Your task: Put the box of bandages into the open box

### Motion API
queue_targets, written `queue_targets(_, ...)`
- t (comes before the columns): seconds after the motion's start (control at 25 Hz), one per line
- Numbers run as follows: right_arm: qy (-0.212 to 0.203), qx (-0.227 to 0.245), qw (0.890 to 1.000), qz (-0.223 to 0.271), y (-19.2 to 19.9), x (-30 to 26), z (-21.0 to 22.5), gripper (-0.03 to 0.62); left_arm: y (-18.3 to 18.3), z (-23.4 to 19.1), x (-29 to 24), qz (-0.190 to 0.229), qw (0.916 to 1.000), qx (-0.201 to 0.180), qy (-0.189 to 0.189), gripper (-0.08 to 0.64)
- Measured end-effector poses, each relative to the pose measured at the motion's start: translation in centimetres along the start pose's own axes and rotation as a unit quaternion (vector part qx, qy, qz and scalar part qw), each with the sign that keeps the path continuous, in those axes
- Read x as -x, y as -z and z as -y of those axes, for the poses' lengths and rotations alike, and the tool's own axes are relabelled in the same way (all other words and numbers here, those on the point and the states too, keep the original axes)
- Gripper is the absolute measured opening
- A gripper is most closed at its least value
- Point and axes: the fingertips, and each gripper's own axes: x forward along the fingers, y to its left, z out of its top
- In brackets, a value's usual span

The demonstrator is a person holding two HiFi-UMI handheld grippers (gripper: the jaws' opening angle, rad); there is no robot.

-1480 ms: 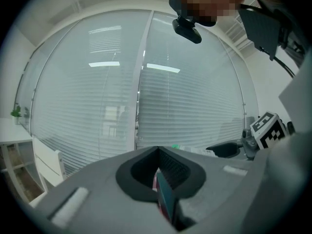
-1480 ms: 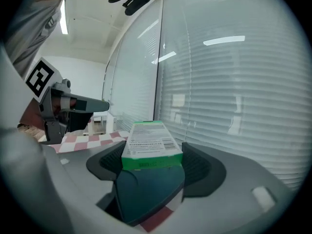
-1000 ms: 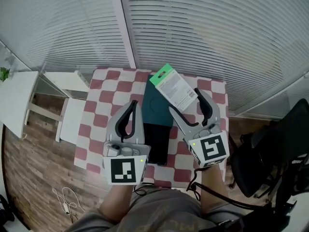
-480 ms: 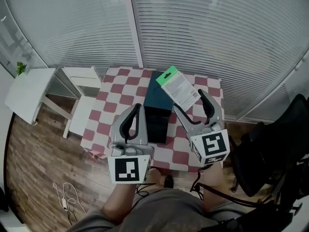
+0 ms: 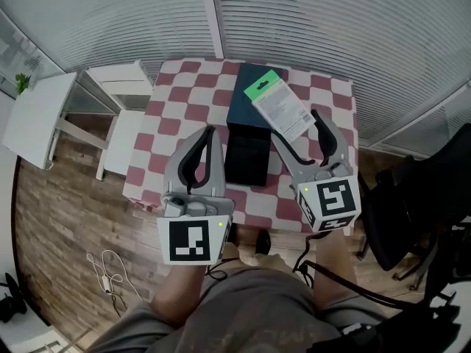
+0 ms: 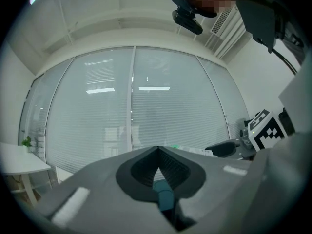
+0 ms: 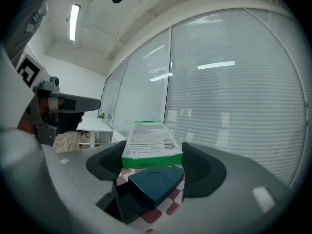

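Note:
The box of bandages [image 5: 281, 107], white with a green end, hangs between the pads of my right gripper [image 5: 296, 127], which is shut on it above the table. In the right gripper view the box of bandages [image 7: 150, 141] sits across the right gripper [image 7: 152, 154], above the dark open box [image 7: 155, 183]. The open box [image 5: 246, 157] lies on the checkered table [image 5: 176, 109], its teal lid [image 5: 241, 103] folded back behind it. Left of the open box, my left gripper [image 5: 208, 132] is shut and empty. In its own view the left gripper [image 6: 157, 149] has its tips pressed together.
A white side table [image 5: 37, 116] and a white stool [image 5: 121, 120] stand left of the checkered table. A black office chair [image 5: 419, 197] stands at the right. Window blinds run behind the table. A white cable [image 5: 110, 271] lies on the wooden floor.
Both grippers have drawn back toward the table's near edge, the bandage box still in the right one. The head view has shifted, so the table sits higher in the frame.

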Motion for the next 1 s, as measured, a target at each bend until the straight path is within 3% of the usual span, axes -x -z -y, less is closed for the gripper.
queue_targets(0.36, 0.017, -0.052, 0.996, -0.073, 7.7, -2.6, -3.4, 0.382, 5.9, -3.5, -1.4, -0.054, 0.998, 0.021, 0.027, 0.0)
queue_targets(0.64, 0.027, -0.084, 0.987, -0.136, 14.7, -2.4, -6.2, 0.382, 11.4, -4.0, -1.4, -0.099, 0.9932, 0.038, 0.048, 0.0)
queue_targets(1.0, 0.037, -0.098, 0.977, -0.185, 19.4, -2.9, -8.8, 0.382, 15.5, -5.3, -0.9, -0.129, 0.9889, 0.051, 0.055, 0.0)
